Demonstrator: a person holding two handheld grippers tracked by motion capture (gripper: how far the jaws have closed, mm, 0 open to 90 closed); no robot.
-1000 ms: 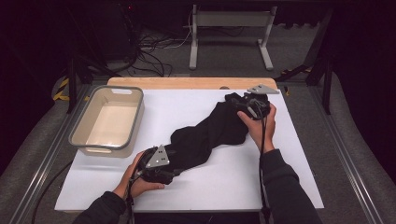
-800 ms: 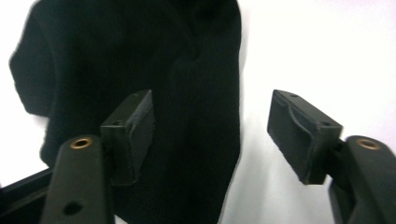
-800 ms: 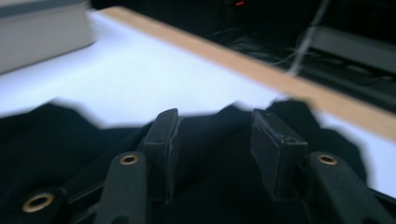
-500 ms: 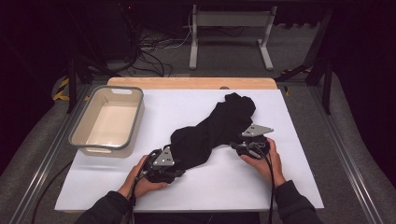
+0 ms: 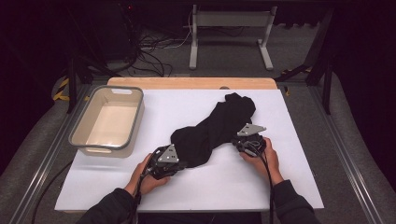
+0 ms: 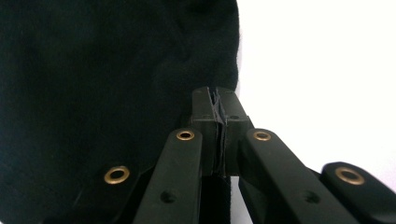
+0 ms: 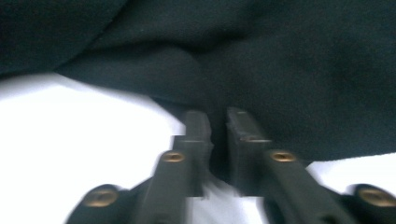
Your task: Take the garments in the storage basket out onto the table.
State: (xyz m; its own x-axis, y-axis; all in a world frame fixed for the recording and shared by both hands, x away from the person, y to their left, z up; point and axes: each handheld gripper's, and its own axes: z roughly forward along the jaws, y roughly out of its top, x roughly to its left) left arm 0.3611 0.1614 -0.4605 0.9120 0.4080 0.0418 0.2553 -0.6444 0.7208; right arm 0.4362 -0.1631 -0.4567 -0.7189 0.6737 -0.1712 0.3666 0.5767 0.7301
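We are working a soft, matte black cloth garment (image 5: pixel 212 130), rumpled and long, that is lying on the smooth white sheet of the worktop (image 5: pixel 289 186). Its long axis is running diagonally, from the near-left end by our left hand up to the far-right end near the worktop's wooden back edge (image 5: pixel 191 83).

Our left claw (image 5: pixel 180 164) is sitting at the garment's near-left end; in the left gripper view its black jaws, with brass-coloured rivets, are pressed together with a thin fold of the black cloth (image 6: pixel 93 93) pinched between the pads. Our right claw (image 5: pixel 238 143) is meeting the garment's right-hand edge about midway along. Its jaws have just been closing, and in the blurred right gripper view they are standing nearly together with dark cloth (image 7: pixel 280 70) bunched between them, pinching that edge.

A beige, rounded-rectangular plastic tub with a grey rim (image 5: pixel 77 136) is resting on the left of the worktop, well apart from the garment.
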